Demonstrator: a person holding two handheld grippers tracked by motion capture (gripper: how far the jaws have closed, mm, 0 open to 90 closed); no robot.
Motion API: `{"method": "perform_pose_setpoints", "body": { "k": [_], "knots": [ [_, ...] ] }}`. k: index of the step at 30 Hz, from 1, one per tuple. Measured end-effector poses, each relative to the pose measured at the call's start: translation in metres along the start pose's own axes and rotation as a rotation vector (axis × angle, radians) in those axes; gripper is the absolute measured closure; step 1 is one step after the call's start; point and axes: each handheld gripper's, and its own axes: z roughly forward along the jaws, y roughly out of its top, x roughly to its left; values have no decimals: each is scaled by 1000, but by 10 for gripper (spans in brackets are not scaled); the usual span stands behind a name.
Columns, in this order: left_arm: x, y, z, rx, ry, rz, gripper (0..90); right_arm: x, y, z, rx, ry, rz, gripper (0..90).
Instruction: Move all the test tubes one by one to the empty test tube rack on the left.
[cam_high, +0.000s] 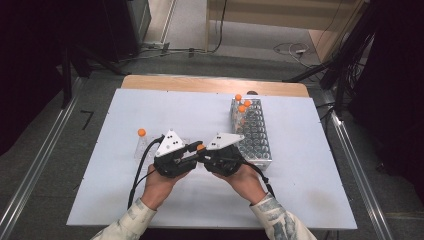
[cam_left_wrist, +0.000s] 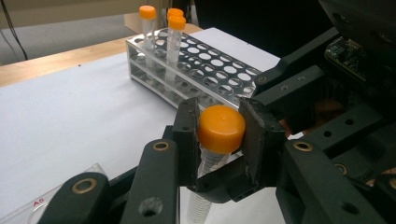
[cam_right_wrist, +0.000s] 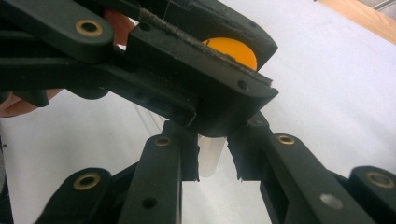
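A clear tube (cam_right_wrist: 210, 156) with an orange cap (cam_left_wrist: 222, 128) is held between both grippers above the middle of the white table. My left gripper (cam_left_wrist: 220, 135) is shut on the cap, with a pad pressed on each side. My right gripper (cam_right_wrist: 211, 161) is shut on the clear body of the same tube, below the cap. In the high view the left gripper (cam_high: 196, 147) and the right gripper (cam_high: 204, 153) meet tip to tip, with the cap (cam_high: 200, 147) between them.
A metal tube rack (cam_high: 257, 137) stands right of the grippers, with three orange-capped tubes (cam_high: 242, 107) at its far end. Another capped tube (cam_high: 141, 141) stands to the left by a clear plastic holder (cam_left_wrist: 42, 203). The white table sheet (cam_high: 200, 200) reaches the front edge.
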Motion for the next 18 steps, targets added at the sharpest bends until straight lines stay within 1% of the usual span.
{"method": "perform_pose_setpoints", "body": {
  "k": [7, 8, 11, 13, 15, 18],
  "knots": [
    [0, 2, -3, -3, 2, -5, 707, 0, 0, -1, -8, 14, 4, 710],
    [0, 3, -3, -7, 0, -8, 707, -1, 0, -2, -13, 20, 7, 688],
    [0, 6, -7, -22, -5, -12, 708, -1, 1, -4, -11, 32, 17, 501],
    [0, 8, -9, -31, -5, -15, 708, -1, 2, -5, -1, 35, 25, 399],
    [2, 9, -11, -33, -4, -22, 708, -3, 2, -5, 0, 40, 34, 327],
    [4, 11, -13, -42, -4, -33, 708, -6, 2, -6, -3, 39, 42, 265]
  ]
}}
